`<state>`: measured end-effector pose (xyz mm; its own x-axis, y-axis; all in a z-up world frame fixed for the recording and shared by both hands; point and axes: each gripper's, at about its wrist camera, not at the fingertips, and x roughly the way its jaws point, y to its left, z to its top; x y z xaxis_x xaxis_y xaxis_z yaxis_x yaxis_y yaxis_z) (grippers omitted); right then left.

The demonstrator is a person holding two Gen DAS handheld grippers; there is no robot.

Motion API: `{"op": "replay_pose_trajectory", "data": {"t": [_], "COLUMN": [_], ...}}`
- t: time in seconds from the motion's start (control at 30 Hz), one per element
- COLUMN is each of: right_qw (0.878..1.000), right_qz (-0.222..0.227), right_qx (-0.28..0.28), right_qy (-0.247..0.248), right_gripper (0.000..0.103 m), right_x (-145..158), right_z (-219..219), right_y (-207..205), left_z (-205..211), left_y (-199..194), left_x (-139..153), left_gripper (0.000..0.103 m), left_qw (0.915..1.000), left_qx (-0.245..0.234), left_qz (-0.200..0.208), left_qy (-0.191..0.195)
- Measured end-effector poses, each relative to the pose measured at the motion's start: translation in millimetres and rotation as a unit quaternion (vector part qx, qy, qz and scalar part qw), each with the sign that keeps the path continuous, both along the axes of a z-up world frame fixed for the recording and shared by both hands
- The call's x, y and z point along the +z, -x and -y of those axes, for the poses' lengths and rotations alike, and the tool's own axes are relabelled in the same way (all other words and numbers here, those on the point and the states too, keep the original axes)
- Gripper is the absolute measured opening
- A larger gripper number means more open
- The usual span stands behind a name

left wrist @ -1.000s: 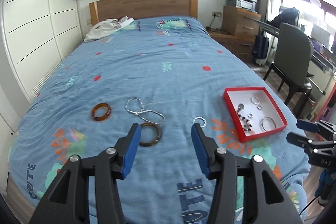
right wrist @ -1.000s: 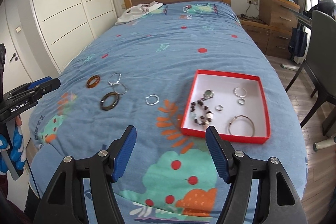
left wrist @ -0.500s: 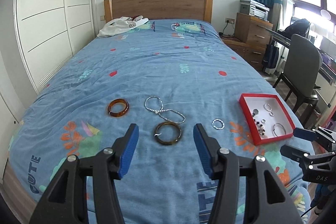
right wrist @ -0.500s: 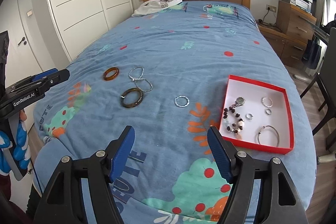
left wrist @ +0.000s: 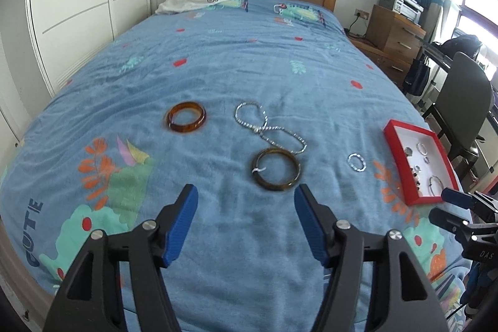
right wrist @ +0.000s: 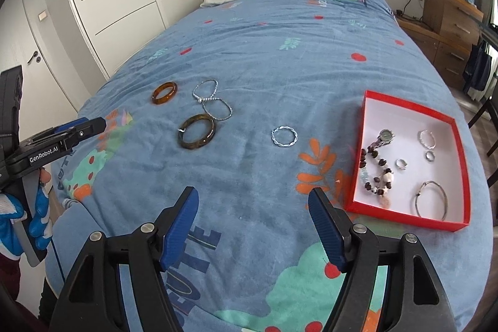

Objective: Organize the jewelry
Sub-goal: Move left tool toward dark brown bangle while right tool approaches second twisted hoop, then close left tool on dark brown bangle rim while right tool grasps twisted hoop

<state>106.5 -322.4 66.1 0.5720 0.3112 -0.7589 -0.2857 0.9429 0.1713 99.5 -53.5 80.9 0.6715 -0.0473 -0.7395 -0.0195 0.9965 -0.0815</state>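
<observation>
Both grippers are held wide open above the bed and nothing is gripped: the left gripper point(left wrist: 246, 195) is pointed at the dark bangle point(left wrist: 276, 169), the right gripper point(right wrist: 252, 197) at bare blue bedspread point(right wrist: 280, 58). A red tray point(right wrist: 404, 215) is seen at the right, in which a beaded bracelet point(right wrist: 375, 168), a thin bangle point(right wrist: 432, 198) and small rings are laid. On the spread to its left, an amber bangle point(left wrist: 186, 121), a silver chain point(left wrist: 270, 128) touching the dark bangle's far rim, and a twisted silver ring point(right wrist: 284, 136) are laid out.
</observation>
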Motion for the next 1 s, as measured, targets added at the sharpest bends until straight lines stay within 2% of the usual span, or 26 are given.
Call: {"op": "replay_pose_trajectory", "data": {"t": [0.33,0.67,0.87,1.0], "right_qw": [0.999,0.998,0.998,0.998], "right_qz": [-0.037,-0.065,-0.067,-0.066], "right_qx": [0.012,0.012,0.011,0.011], "right_qy": [-0.005,-0.014,-0.014,-0.014], "right_gripper": [0.074,0.074,0.074,0.074], "right_x": [-44.4,-82.3,-93.0,-98.2], "right_z": [-12.1,-12.9,-11.3,-12.7], "right_y": [-52.3,-107.5,-131.0,-145.6], "left_z": [8.0,34.3,61.9,71.7], "left_y": [-46.8,-92.5,-107.4,-120.5], "left_x": [-47.5,-83.2,-94.4,-105.1], "left_gripper": [0.065,0.065,0.065,0.064], "left_qw": [0.9979,0.9947,0.9917,0.9911], "left_qx": [-0.036,-0.063,-0.101,-0.103], "left_qz": [-0.042,-0.067,-0.073,-0.082], "left_qy": [0.034,0.046,0.032,0.024]}}
